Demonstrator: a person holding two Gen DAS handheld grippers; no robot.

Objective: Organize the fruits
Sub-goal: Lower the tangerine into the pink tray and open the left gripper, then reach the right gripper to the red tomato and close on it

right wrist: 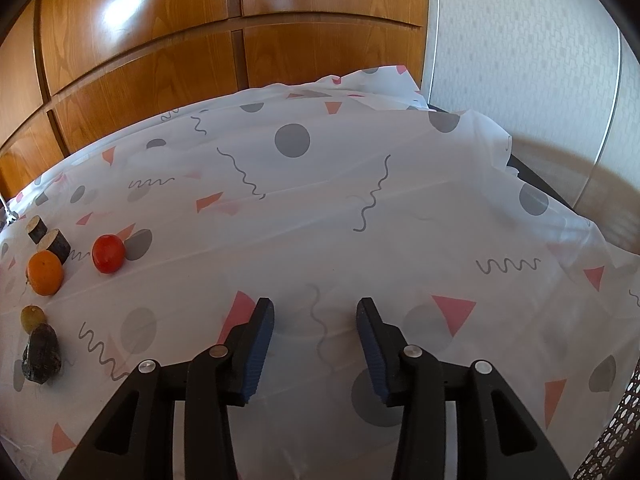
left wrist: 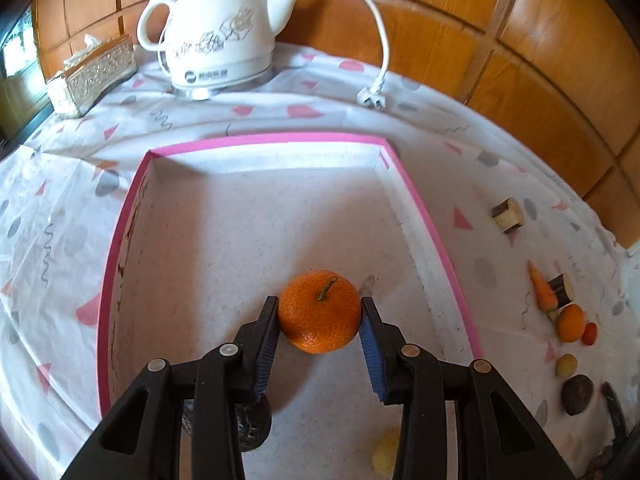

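My left gripper (left wrist: 320, 304) is shut on an orange mandarin (left wrist: 319, 311) with a stem, held inside the pink-rimmed box (left wrist: 428, 216), just above its white floor. A dark fruit (left wrist: 252, 424) and a pale yellow fruit (left wrist: 386, 458) lie in the box under the gripper. Right of the box on the cloth lie a carrot (left wrist: 541, 290), another orange (left wrist: 571, 323), a small red fruit (left wrist: 589, 333), a small yellow fruit (left wrist: 566, 365) and a dark fruit (left wrist: 577, 394). My right gripper (right wrist: 316, 312) is open and empty over the cloth; the orange (right wrist: 45, 273), red fruit (right wrist: 108, 259), yellow fruit (right wrist: 32, 317) and dark fruit (right wrist: 42, 354) lie to its left.
A white kettle (left wrist: 220, 32) with cord and plug (left wrist: 370, 98) stands behind the box, a tissue box (left wrist: 90, 76) at the far left. Wood-like cut pieces (left wrist: 508, 215) (right wrist: 54, 245) lie near the fruits. Wooden cabinet doors (right wrist: 200, 40) back the table; the cloth's edge (right wrist: 592, 224) drops at the right.
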